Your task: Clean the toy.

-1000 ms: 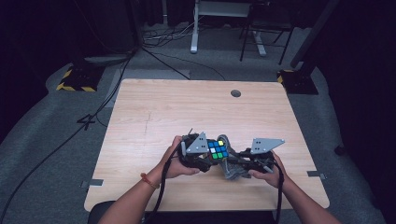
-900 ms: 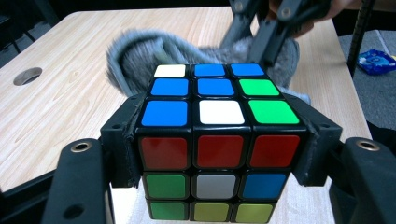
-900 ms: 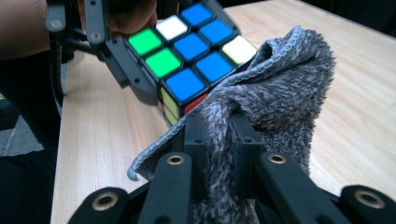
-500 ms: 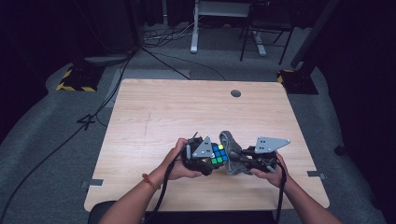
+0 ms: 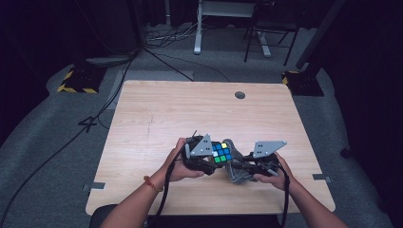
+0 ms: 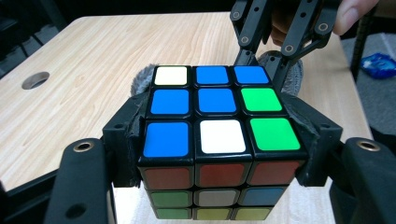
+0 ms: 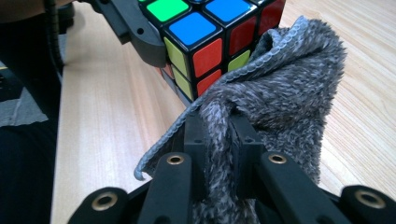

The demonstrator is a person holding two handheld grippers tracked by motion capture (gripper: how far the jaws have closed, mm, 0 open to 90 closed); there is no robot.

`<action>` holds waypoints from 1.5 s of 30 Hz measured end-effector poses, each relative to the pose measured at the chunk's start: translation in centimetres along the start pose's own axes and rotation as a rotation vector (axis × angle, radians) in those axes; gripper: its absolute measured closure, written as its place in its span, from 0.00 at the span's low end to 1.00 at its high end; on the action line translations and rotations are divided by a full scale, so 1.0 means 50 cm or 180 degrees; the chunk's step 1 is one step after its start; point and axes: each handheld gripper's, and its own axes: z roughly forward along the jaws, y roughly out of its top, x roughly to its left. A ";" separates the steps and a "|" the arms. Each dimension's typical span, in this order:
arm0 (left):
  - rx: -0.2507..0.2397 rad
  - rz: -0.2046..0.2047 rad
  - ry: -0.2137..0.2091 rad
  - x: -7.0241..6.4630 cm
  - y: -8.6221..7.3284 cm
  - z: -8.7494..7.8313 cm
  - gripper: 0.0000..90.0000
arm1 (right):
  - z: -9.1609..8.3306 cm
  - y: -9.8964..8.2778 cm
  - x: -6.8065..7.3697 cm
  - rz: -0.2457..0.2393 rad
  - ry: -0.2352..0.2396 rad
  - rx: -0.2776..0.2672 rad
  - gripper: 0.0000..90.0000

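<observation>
work: wiping a puzzle cube (image 5: 220, 153) with a grey cloth (image 5: 236, 172), near edge of the counter (image 5: 157, 118), person's side
left gripper (image 5: 215, 159): jaws closed hard on the cube's two side faces, pads pressing; the left gripper view has the cube (image 6: 219, 121) wedged between them, blue/white/green face up, red row facing the camera
right gripper (image 5: 237, 168): jaws pinched fully together on a fold of the cloth; in the right gripper view the cloth (image 7: 275, 107) bunches up out of the jaws and drapes against the cube's red/yellow corner (image 7: 205, 51)
cube position: held in the left gripper, between the two hands; can't tell if it rests on the counter or sits just clear of it
cloth position: right of the cube and touching it, lower part trailing onto the counter
risk 1: cube twists or pops out of the left gripper. Cause: grip is on two smooth faces only, and a sideways push from the cloth levers against it
risk 2: a cube layer rotates under wipe load. Cause: jaws look to clamp the lower layers, top layer free
risk 3: cloth slips from the right gripper. Cause: only a thin fold is pinched, and drag on the stickers pulls it out
risk 4: right jaw tips hit the cube. Cause: thin cloth cover over the tips
</observation>
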 end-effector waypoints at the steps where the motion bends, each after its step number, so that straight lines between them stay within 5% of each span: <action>1: 0.0055 0.0047 0.0026 -0.001 0.000 0.003 0.37 | -0.004 0.001 0.001 -0.0015 -0.0001 -0.0029 0.89; 5: 0.0112 0.0089 -0.0064 -0.012 -0.003 0.015 0.37 | -0.036 0.017 0.000 -0.0015 -0.0112 -0.0291 0.89; 8: 0.0076 0.0140 -0.0148 -0.024 0.002 0.020 0.37 | -0.032 0.011 0.000 -0.0015 -0.0225 -0.0248 0.89; 10: 0.0099 0.0207 -0.0084 -0.030 0.006 0.020 0.37 | -0.022 0.007 -0.001 -0.0001 -0.0250 -0.0191 0.89; 17: -0.0157 -0.0045 -0.0019 -0.001 0.004 -0.010 0.37 | -0.002 0.001 0.004 -0.0051 -0.0042 -0.0030 0.89; 20: -0.0155 -0.0102 -0.0011 0.007 0.000 -0.017 0.37 | -0.005 0.005 0.008 -0.0099 0.0066 -0.0055 0.89; 26: -0.0115 -0.0070 -0.0074 0.002 -0.003 -0.015 0.37 | -0.030 0.014 0.009 -0.0101 0.0018 -0.0340 0.89; 32: -0.0126 0.0055 -0.0110 -0.019 0.009 -0.012 0.37 | -0.011 0.005 0.006 -0.0067 -0.0034 -0.0191 0.89; 38: -0.0142 0.0037 -0.0097 -0.006 0.002 -0.015 0.37 | 0.015 -0.010 0.005 -0.0016 0.0082 -0.0079 0.89; 45: -0.0036 -0.0041 -0.0234 -0.005 -0.015 0.006 0.37 | -0.022 0.003 0.003 -0.0041 0.0057 -0.0362 0.89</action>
